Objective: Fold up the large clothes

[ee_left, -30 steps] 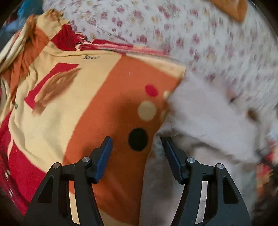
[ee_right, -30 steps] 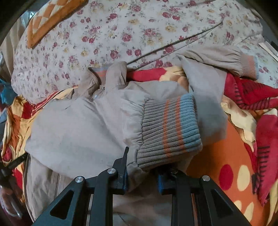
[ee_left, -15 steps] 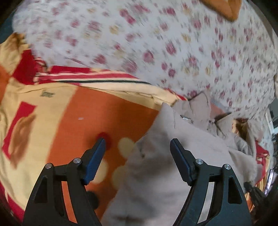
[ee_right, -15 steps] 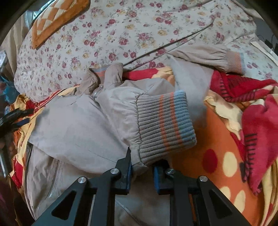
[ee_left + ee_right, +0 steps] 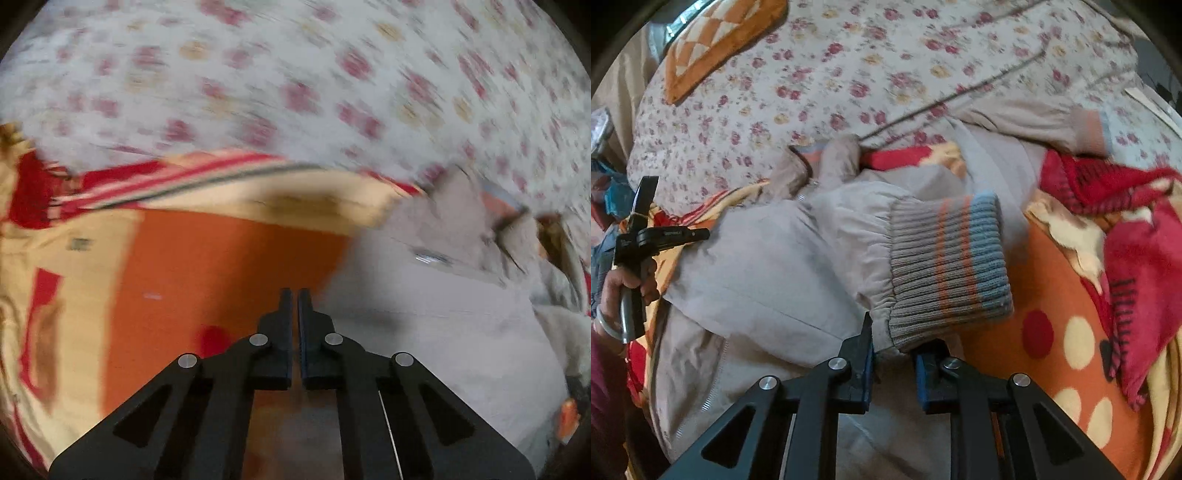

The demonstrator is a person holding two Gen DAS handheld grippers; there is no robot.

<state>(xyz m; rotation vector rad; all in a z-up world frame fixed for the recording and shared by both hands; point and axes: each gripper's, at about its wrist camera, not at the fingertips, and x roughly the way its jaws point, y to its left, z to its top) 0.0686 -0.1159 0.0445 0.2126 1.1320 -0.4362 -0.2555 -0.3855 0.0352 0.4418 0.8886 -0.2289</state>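
Note:
A beige jacket (image 5: pixel 768 273) lies spread on an orange, red and cream blanket (image 5: pixel 1067 280). My right gripper (image 5: pixel 892 345) is shut on the jacket's sleeve, just behind its ribbed grey cuff with orange and blue stripes (image 5: pixel 945 266), and holds it folded over the jacket body. The other sleeve (image 5: pixel 1034 122) lies at the back right. My left gripper (image 5: pixel 294 299) is shut and empty, over the blanket (image 5: pixel 221 277) just left of the jacket's edge (image 5: pixel 424 317). It also shows in the right wrist view (image 5: pixel 646 221), held in a hand at the far left.
A floral bedspread (image 5: pixel 849 74) covers the bed behind the jacket. An orange checked cushion (image 5: pixel 716 40) lies at the back left. A bunched red part of the blanket (image 5: pixel 1137 251) rises at the right.
My left gripper has shut, with nothing between its fingers, and swung toward the bed's far side. My right gripper has kept its hold on the sleeve, with the cuff shifted slightly.

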